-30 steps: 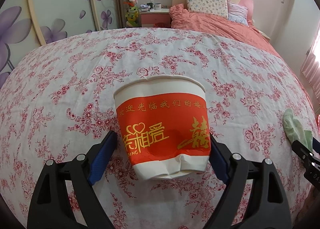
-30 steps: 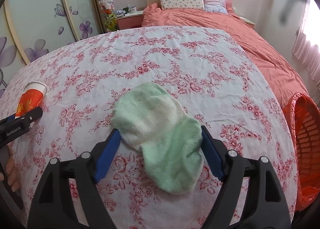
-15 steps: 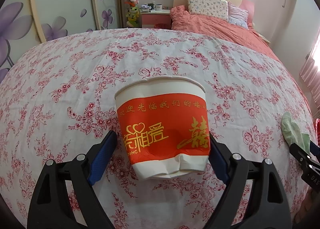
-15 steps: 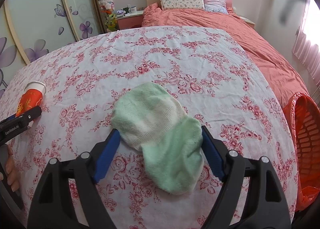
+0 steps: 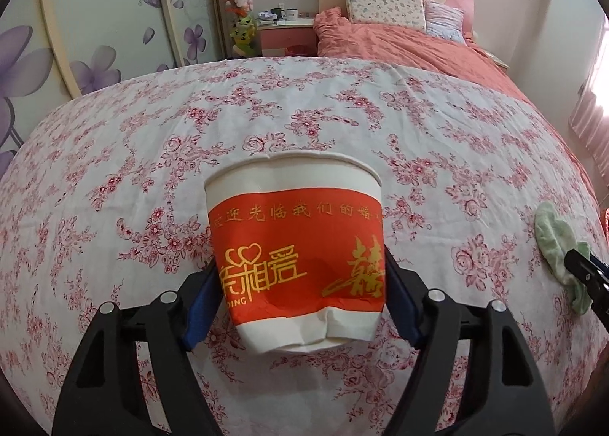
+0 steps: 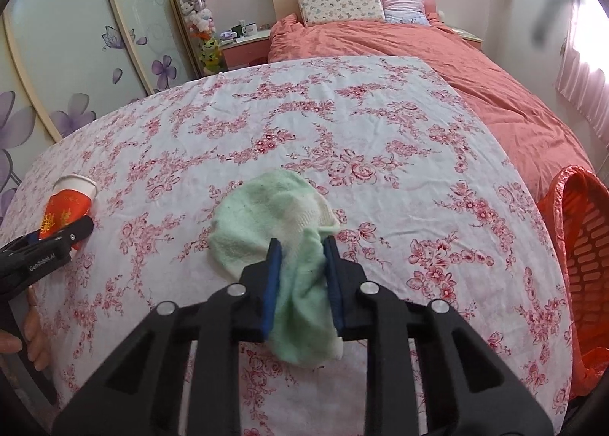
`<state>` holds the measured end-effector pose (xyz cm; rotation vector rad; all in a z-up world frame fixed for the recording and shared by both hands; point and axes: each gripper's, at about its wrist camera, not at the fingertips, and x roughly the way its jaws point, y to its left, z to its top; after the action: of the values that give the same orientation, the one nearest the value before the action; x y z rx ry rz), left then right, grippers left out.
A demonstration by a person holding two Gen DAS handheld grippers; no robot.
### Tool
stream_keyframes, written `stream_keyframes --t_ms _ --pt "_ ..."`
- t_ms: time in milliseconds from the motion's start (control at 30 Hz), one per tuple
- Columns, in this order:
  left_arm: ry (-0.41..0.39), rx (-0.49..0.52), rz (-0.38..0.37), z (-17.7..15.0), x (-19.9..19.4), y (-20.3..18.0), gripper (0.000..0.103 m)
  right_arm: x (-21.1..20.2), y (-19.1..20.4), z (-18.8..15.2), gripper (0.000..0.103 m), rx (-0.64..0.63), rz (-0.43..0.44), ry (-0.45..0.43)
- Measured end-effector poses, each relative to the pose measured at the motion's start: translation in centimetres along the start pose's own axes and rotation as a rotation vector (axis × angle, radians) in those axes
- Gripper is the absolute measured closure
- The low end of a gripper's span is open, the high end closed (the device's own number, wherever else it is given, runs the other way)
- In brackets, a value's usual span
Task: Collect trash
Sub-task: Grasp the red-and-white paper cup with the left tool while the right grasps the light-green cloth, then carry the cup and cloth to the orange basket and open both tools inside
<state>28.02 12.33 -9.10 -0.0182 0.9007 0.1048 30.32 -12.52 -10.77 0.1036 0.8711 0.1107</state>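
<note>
A red and white paper cup with gold writing lies on the floral sheet, its rim pointing away. My left gripper has closed its blue pads against both sides of the cup. The cup also shows in the right wrist view, far left, with the left gripper on it. A pale green sock lies on the sheet. My right gripper is shut on the sock's near half, bunching it. The sock shows in the left wrist view at the right edge.
An orange mesh basket stands off the sheet's right edge. Beyond the sheet are a salmon quilt, pillows, a pink nightstand and flowered wardrobe doors.
My right gripper has shut from wide open onto the sock, pinching it. My left gripper has closed in a little until its pads touch the cup's sides.
</note>
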Motion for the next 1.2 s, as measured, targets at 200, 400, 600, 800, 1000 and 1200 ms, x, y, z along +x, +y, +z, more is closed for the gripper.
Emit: stream_keyframes --t_ms 200,400,600,800,1000,1200 --pt "0.000 0.001 0.003 -0.1 0.0 -0.3 0.028 -0.1 1.1 -0.4 0.048 -0.020 0.028 0.006" --pt "-0.006 0.016 -0.013 -0.4 -0.3 -1.1 0.029 -0.5 0.9 -0.8 0.091 -0.037 0.020 0.009" --pt "-0.031 0.032 -0.036 -0.3 -1.7 -2.4 0.029 -2.9 -0.9 -0.6 0.092 0.015 0.056 -0.043" --pt "-0.065 0.058 -0.069 0.3 -3.9 -4.4 0.029 -6.6 -2.3 0.2 0.092 0.055 0.061 -0.122" --pt "-0.106 0.091 -0.107 0.7 -6.6 -7.2 0.029 -10.4 -4.0 0.4 0.092 0.081 0.046 -0.202" --pt "-0.145 0.145 -0.157 0.6 -9.7 -10.9 0.029 -14.7 -6.4 -0.1 0.092 0.118 0.021 -0.286"
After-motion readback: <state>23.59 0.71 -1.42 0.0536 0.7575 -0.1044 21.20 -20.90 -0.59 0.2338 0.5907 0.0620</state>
